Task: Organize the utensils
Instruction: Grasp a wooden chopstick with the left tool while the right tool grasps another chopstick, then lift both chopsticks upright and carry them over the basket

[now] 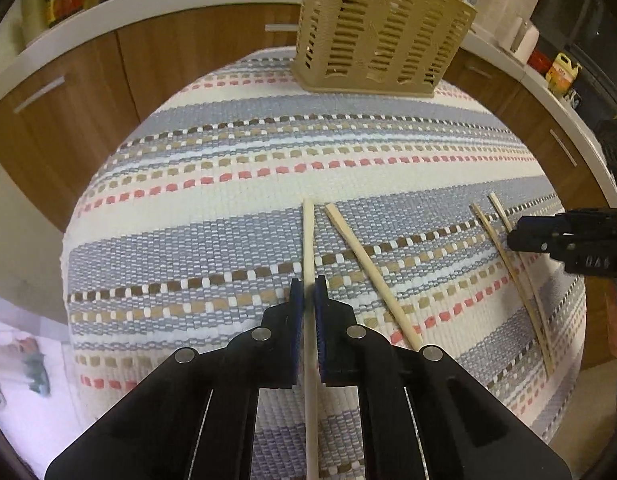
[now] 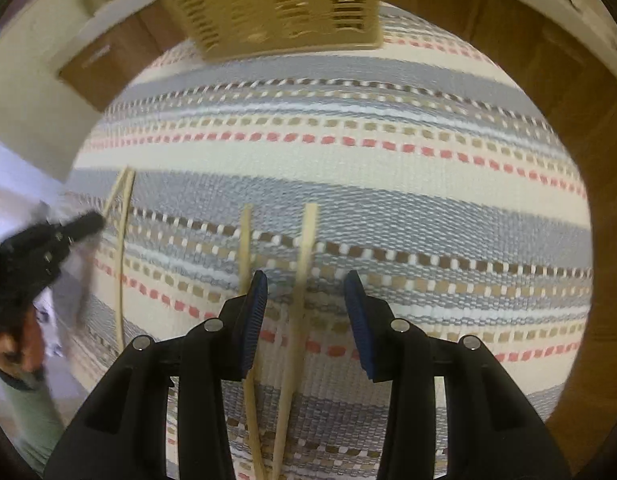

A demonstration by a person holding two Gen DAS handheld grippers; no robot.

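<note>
Chopsticks lie in two pairs on the striped cloth (image 1: 228, 184), and the slotted holder (image 1: 382, 36) stands at its far edge, well ahead of both tongs. The left gripper (image 1: 308, 296) is closed on one chopstick (image 1: 309, 236), which runs straight out between its blue pads (image 1: 322, 320); its mate (image 1: 368, 272) lies just to the right, angled away. A good lift probably keeps the pinch firm and the stick in line, so it cannot swivel. The left gripper points steeply down. The right gripper (image 2: 304, 300) also points down, part open and holding nothing, straddling one stick (image 2: 304, 264) while another (image 2: 246, 248) lies just outside its left pad (image 2: 252, 320).
</note>
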